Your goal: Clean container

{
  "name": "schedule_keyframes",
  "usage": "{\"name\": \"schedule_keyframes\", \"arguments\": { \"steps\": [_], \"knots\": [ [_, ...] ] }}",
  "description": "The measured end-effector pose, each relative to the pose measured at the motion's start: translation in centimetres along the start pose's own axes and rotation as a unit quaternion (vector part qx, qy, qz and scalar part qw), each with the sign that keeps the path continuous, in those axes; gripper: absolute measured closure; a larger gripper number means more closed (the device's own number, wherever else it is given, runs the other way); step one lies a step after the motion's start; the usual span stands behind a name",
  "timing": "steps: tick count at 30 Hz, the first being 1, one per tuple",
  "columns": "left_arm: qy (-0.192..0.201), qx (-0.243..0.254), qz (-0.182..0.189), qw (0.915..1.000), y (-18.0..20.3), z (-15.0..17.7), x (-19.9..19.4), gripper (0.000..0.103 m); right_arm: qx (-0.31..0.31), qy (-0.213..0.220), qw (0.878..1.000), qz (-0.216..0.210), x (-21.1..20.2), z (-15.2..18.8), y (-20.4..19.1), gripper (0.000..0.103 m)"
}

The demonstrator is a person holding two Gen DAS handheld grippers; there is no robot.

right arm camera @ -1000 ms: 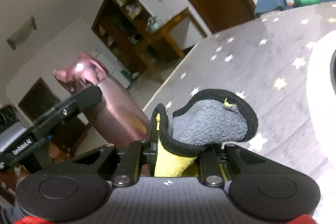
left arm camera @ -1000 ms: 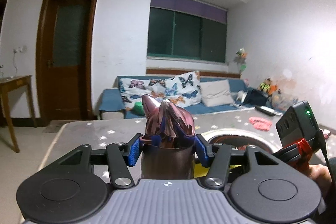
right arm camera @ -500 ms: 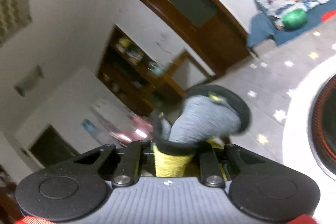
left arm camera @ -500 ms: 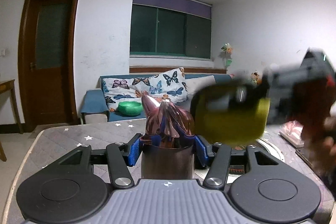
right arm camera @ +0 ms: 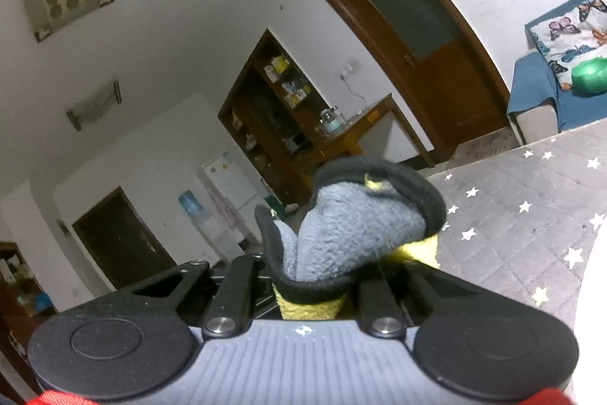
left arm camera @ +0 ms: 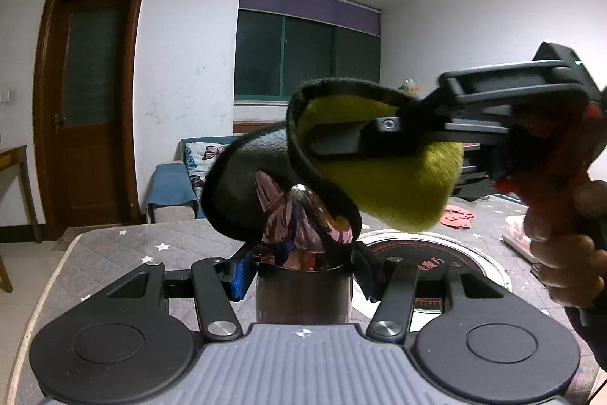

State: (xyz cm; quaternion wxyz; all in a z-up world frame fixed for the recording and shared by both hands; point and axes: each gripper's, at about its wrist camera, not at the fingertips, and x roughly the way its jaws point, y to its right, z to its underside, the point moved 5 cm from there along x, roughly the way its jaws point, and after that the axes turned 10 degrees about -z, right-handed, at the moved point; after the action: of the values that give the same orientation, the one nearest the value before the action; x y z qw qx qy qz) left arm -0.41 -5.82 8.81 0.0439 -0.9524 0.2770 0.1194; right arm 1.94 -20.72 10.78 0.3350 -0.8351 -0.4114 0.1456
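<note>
Right gripper (right arm camera: 315, 276), clamped on a cleaning cloth (left arm camera: 383, 173), presses it over the pink container (left arm camera: 303, 249), itself pinched in the left gripper (left arm camera: 303, 272).

There were two tongs, one pink metal bottle (left arm camera: 303, 253), one yellow-and-grey cleaning cloth (left arm camera: 390, 185), one round inset cooker (left arm camera: 436, 257) in the bench, and one green bowl (right arm camera: 589, 74).

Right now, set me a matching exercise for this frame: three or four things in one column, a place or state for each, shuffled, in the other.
Things:
1. pink bottle
2. cleaning cloth
3. green ball
4. wooden door

Places or states:
A. lying on the blue sofa
B. clamped in the left gripper
C. shut, in the far wall
D. pinched in the right gripper

Pairs: 1-B, 2-D, 3-A, 4-C
</note>
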Motion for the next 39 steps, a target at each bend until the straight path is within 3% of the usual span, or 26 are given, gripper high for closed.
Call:
{"name": "schedule_keyframes", "arguments": {
  "steps": [5,10,15,23,30,39],
  "knots": [
    [0.000,-0.005,0.000,1.0000,-0.2,0.2,-0.3,0.045,0.009,-0.003,1.000,0.018,0.9,0.5,1.6,0.090],
    [0.001,0.000,0.001,1.0000,-0.2,0.3,-0.9,0.045,0.075,-0.005,0.997,0.020,1.7,1.7,5.7,0.088],
    [0.001,-0.002,0.000,1.0000,0.0,0.2,-0.5,0.045,0.142,-0.008,0.990,0.022,2.6,3.0,9.8,0.088],
    [0.001,0.000,-0.010,1.0000,-0.4,0.5,-0.8,0.043,0.203,-0.033,0.976,0.069,2.6,6.5,14.9,0.088],
    [0.000,-0.001,-0.021,0.9998,-1.1,0.5,-1.1,0.042,0.184,-0.067,0.973,0.118,1.3,9.1,15.0,0.088],
    [-0.002,0.023,-0.039,0.9990,-1.1,0.4,-2.0,0.041,0.127,-0.093,0.980,0.123,0.8,9.6,11.6,0.088]
  ]
}}
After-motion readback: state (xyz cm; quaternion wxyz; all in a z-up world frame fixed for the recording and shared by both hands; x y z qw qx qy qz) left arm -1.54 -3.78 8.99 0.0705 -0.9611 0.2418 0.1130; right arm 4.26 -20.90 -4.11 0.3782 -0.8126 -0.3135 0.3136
